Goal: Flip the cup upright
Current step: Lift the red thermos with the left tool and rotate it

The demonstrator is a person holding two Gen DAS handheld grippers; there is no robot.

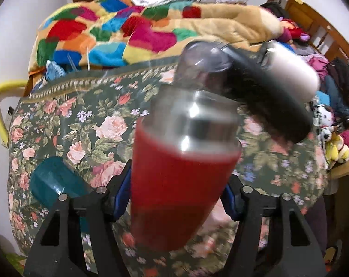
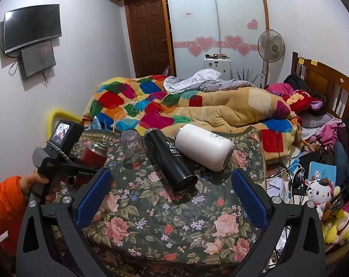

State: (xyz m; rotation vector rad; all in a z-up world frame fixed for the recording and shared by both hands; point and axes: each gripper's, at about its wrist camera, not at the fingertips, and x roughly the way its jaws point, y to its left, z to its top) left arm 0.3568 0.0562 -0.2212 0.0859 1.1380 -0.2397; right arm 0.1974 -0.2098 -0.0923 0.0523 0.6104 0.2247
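Observation:
My left gripper (image 1: pixel 176 194) is shut on a red cup with a steel rim (image 1: pixel 181 177) and holds it tilted above the floral tablecloth (image 1: pixel 66 124); the image is blurred by motion. The same cup shows in the right wrist view (image 2: pixel 93 153), held by the left gripper (image 2: pixel 82 161) at the table's left. My right gripper (image 2: pixel 171 194) is open and empty over the table's front. A clear glass (image 2: pixel 131 146) stands mouth down. A black flask (image 2: pixel 169 161) and a white flask (image 2: pixel 204 146) lie on their sides.
A teal cup (image 1: pixel 52 180) lies on the cloth at the left. A bed with a multicoloured blanket (image 2: pixel 174 106) is behind the table. Soft toys (image 2: pixel 320 194) and clutter fill the right side. A yellow rail (image 2: pixel 59 114) is at the left.

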